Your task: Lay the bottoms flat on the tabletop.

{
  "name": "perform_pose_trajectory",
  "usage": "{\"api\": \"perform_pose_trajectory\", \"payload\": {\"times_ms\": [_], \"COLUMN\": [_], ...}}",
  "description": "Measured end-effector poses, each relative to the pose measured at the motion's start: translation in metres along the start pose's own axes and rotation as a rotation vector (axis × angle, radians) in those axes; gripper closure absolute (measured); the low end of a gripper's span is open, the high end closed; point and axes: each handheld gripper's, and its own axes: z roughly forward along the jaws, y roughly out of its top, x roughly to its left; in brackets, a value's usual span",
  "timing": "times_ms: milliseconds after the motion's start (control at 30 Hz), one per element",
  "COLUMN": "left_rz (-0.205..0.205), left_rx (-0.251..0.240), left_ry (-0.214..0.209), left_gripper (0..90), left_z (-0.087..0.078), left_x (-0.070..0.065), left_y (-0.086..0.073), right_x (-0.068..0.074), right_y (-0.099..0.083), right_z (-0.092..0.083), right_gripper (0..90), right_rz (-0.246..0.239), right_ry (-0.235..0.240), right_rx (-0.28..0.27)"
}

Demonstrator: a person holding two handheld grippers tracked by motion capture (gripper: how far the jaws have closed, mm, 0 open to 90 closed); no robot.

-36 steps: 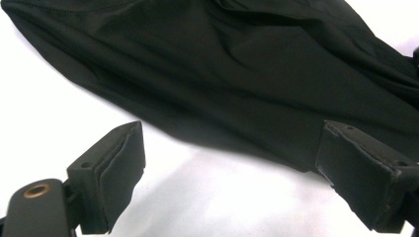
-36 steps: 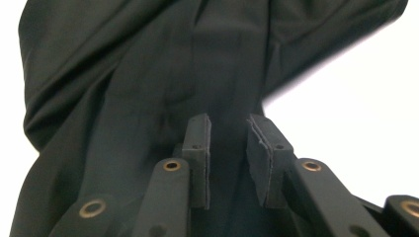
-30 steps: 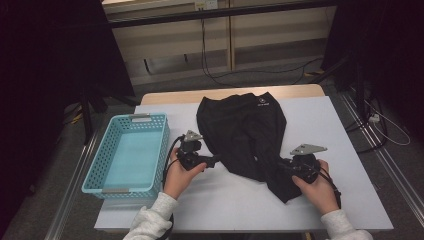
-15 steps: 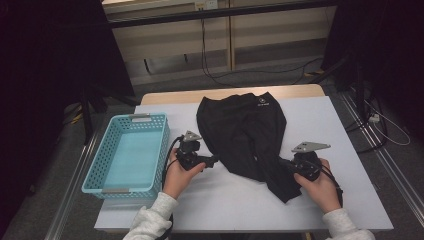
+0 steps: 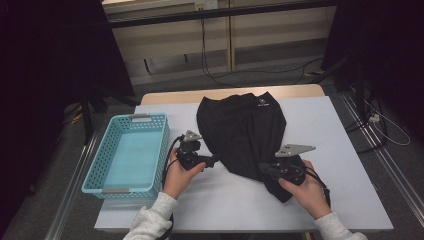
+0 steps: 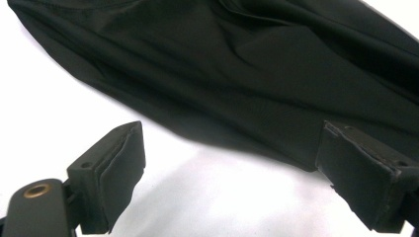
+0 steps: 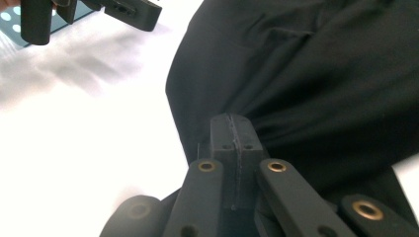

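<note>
While the left gripper [image 6: 232, 182] was held open beside the black fabric garment [image 5: 242, 132], its edge was pinched by the right gripper [image 7: 232, 129]

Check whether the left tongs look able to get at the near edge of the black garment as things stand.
Probably yes: the left tongs stand open, the black garment has its edge just ahead of them, with bare table between.
</note>
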Motion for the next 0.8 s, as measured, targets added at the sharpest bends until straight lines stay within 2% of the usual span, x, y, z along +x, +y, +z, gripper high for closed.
{"api": "perform_pose_trajectory", "payload": {"times_ms": [100,167,200,267,333,400,467,567,667,733,800], "left_rz": [0.001,0.005,0.005,0.003,-0.002,0.0,-0.001,0.004,0.002,0.0,0.002], "left_rx": [0.003,0.006,0.005,0.005,-0.002,-0.001,0.002,0.001,-0.001,-0.001,0.004], "left_ry": [-0.001,-0.002,-0.004,-0.004,-0.001,0.002,-0.002,-0.004,-0.004,-0.003,-0.003], "left_gripper": [11.9,11.9,11.9,11.9,11.7,11.6,11.7,11.6,11.6,11.6,11.6], "left_z": [0.0,-0.001,-0.001,-0.002,-0.003,-0.003,-0.002,-0.002,-0.002,-0.002,-0.002], "left_x": [-0.001,-0.001,-0.001,0.0,0.0,0.001,0.0,-0.001,-0.001,-0.001,0.0], "left_y": [0.0,0.0,0.0,0.0,0.0,0.0,0.0,0.001,0.001,0.001,0.001], "right_x": [0.001,0.001,0.0,-0.003,-0.008,-0.016,-0.025,-0.04,-0.052,-0.056,-0.059], "right_y": [0.004,0.004,0.003,0.001,0.0,0.0,-0.002,-0.009,-0.015,-0.019,-0.024], "right_z": [0.011,0.016,0.016,0.015,0.007,-0.002,-0.011,-0.022,-0.027,-0.029,-0.028], "right_gripper": [90.0,88.2,84.9,74.7,60.7,54.2,45.1,46.6,47.2,52.4,54.6], "right_rz": [0.014,0.018,0.023,0.029,0.03,0.039,0.056,0.095,0.122,0.091,0.083], "right_ry": [0.014,0.014,0.002,0.009,-0.023,-0.032,-0.074,-0.131,-0.165,-0.21,-0.248], "right_rx": [-0.007,0.009,0.013,0.023,0.007,-0.016,-0.04,-0.051,-0.047,-0.011,0.027]}}
